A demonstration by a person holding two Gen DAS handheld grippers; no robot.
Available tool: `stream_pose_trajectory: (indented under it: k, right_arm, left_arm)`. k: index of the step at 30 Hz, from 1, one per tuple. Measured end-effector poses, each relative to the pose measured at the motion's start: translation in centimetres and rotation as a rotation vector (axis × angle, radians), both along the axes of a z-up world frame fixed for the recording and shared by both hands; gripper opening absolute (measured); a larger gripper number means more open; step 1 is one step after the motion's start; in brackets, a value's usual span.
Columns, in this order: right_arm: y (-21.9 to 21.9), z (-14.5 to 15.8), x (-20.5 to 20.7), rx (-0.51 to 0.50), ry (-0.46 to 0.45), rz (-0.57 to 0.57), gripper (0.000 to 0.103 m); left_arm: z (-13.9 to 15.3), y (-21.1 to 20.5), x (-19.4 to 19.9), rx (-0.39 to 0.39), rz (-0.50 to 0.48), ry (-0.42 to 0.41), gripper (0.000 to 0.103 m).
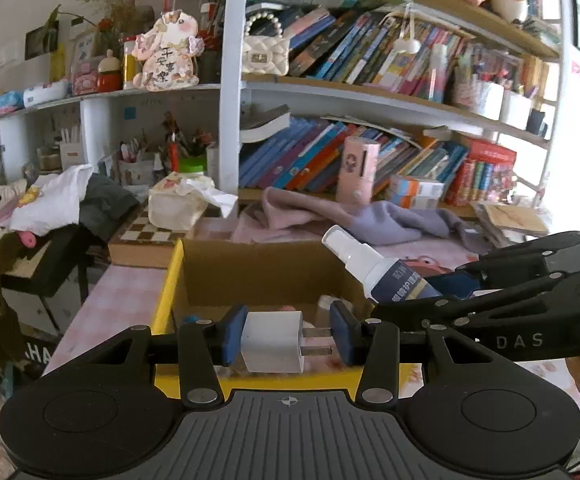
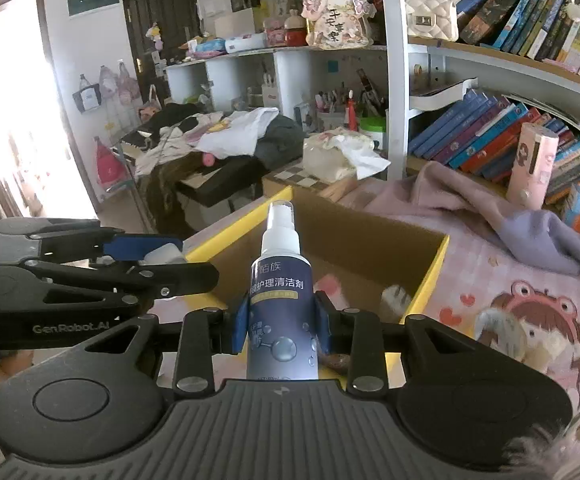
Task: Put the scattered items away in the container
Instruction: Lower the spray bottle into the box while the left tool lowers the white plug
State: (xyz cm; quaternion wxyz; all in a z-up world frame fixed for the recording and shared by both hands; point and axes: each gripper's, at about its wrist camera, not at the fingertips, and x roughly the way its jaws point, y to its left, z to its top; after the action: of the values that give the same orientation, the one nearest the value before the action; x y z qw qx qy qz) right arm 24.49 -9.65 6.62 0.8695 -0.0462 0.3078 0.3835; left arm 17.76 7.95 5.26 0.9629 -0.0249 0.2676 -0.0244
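Blue pads of the left claw (image 1: 288,338) squeeze a white plug (image 1: 274,340) from both sides, so this claw is closed on it. Its two metal pins point to 3 o'clock. Just past the plug sits the cardboard box (image 1: 266,272) with yellow edges, open on top, on the pink counter (image 1: 122,292). At 2 o'clock the right claw (image 2: 284,326) grips a spray bottle (image 2: 280,300), blue with a white top. Its nozzle leans toward the box, over the near edge. Small things lie inside the box, too blurry to name. A soft purple cloth (image 2: 537,240) lies on the counter behind the box, at 1 o'clock.
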Motion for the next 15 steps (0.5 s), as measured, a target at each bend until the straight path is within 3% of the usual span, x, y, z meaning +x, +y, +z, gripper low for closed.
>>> stream_pose_trajectory:
  k: [5,15]
  right_arm:
    - [1.5,-1.9,6.2,0.009,0.054,-0.011,0.031]
    - [6.5,-7.2,15.6,-0.160,0.138,0.055,0.031]
  left_arm:
    - [-2.2,1.8,5.4,0.048,0.035,0.088,0.043]
    - [-6.4,2.1,12.5,0.096,0.011,0.253,0.044]
